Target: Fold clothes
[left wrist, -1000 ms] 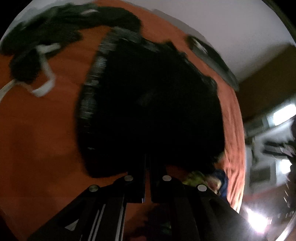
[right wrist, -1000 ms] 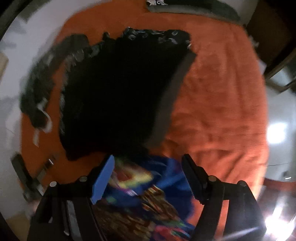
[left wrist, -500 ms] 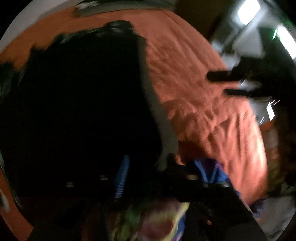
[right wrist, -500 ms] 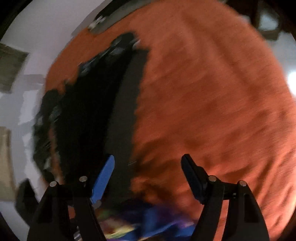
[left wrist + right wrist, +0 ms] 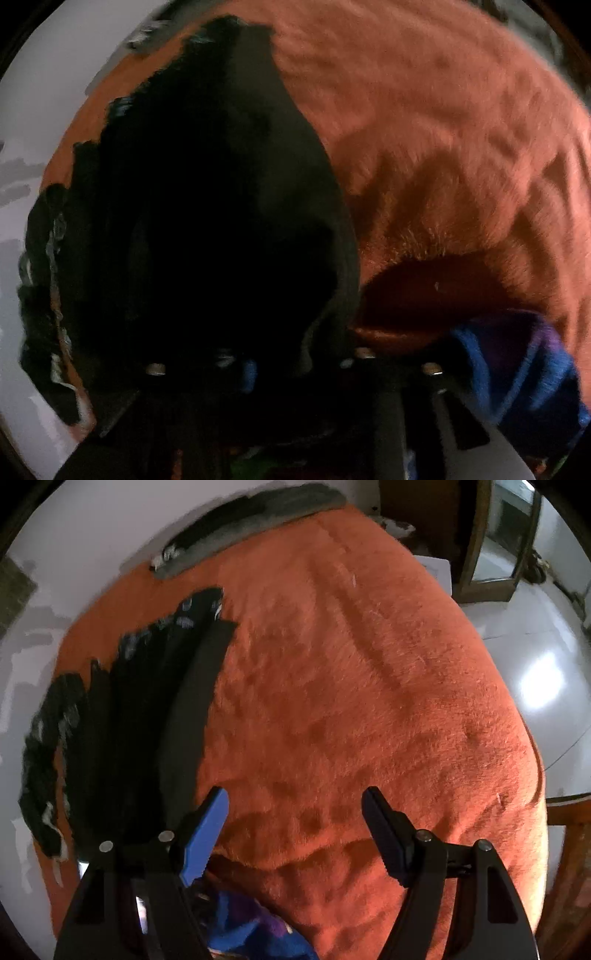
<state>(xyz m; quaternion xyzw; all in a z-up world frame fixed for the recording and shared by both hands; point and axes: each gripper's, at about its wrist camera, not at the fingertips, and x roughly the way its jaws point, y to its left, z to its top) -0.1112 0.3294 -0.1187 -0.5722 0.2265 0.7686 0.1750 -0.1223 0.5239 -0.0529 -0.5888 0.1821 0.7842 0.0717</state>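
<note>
A black garment [image 5: 207, 206] lies spread on the orange blanket [image 5: 443, 129]; it also shows in the right wrist view [image 5: 140, 716] at the left. My left gripper [image 5: 295, 365] is low over the garment's near edge, its fingers dark and half hidden against the cloth; I cannot tell whether they grip it. My right gripper [image 5: 295, 830] is open and empty above bare orange blanket [image 5: 351, 664], just right of the garment. A blue patterned garment [image 5: 517, 376] lies at the near edge, also seen in the right wrist view [image 5: 251, 930].
A grey-black cloth [image 5: 251, 520] lies along the bed's far edge by the white wall. A wooden door frame [image 5: 476, 542] and a shiny white floor [image 5: 535, 679] are at the right.
Both grippers have swung right and dropped closer to the bed. The left gripper, shut one second ago, now sits at the black garment's near right edge. The right gripper stays open.
</note>
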